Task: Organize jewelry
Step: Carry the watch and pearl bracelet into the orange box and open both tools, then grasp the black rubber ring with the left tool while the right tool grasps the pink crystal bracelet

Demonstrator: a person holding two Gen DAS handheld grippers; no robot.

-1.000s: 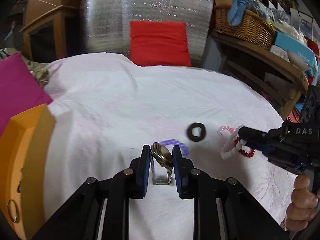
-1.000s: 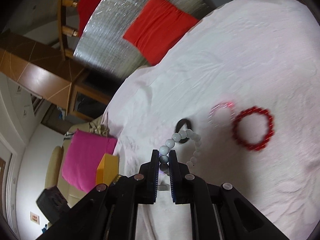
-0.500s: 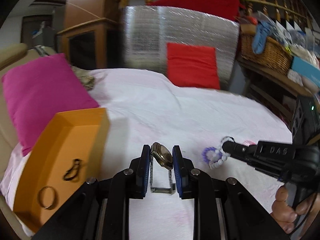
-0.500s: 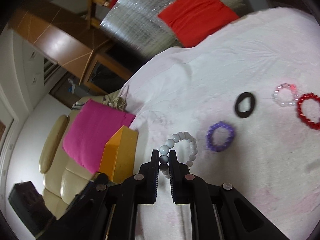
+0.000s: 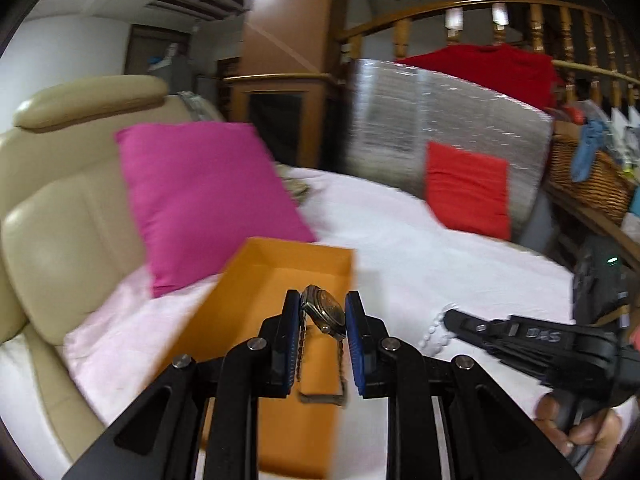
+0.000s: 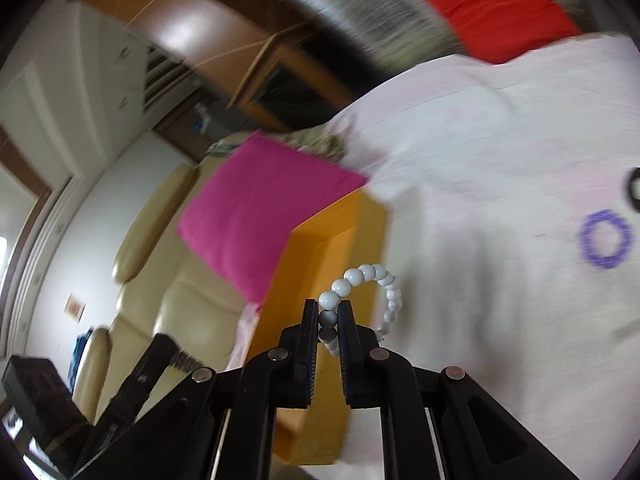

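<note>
My left gripper (image 5: 322, 300) is shut on a gold wristwatch (image 5: 325, 313), whose metal band hangs in a loop below the pads. The watch hangs over the orange box (image 5: 256, 304) on the white cloth. My right gripper (image 6: 329, 312) is shut on a white bead bracelet (image 6: 372, 280), which arcs up and right from the pads, at the right wall of the orange box (image 6: 320, 256). In the left wrist view that right gripper (image 5: 450, 318) comes in from the right with the white beads (image 5: 434, 330) at its tip. A purple bracelet (image 6: 606, 243) and a black ring (image 6: 635, 194) lie on the cloth.
A pink cushion (image 5: 204, 196) leans on a beige leather sofa (image 5: 60, 216) behind the box. A red cushion (image 5: 466, 192) rests against a silver foil panel (image 5: 440, 120) at the back. A wicker basket (image 5: 584, 176) sits on a wooden shelf at right. A hand (image 5: 576, 426) grips the right tool.
Both grippers have swung left across the white cloth, from the loose bracelets to the orange box, each keeping its piece. The red and pink-clear bracelets have left the views.
</note>
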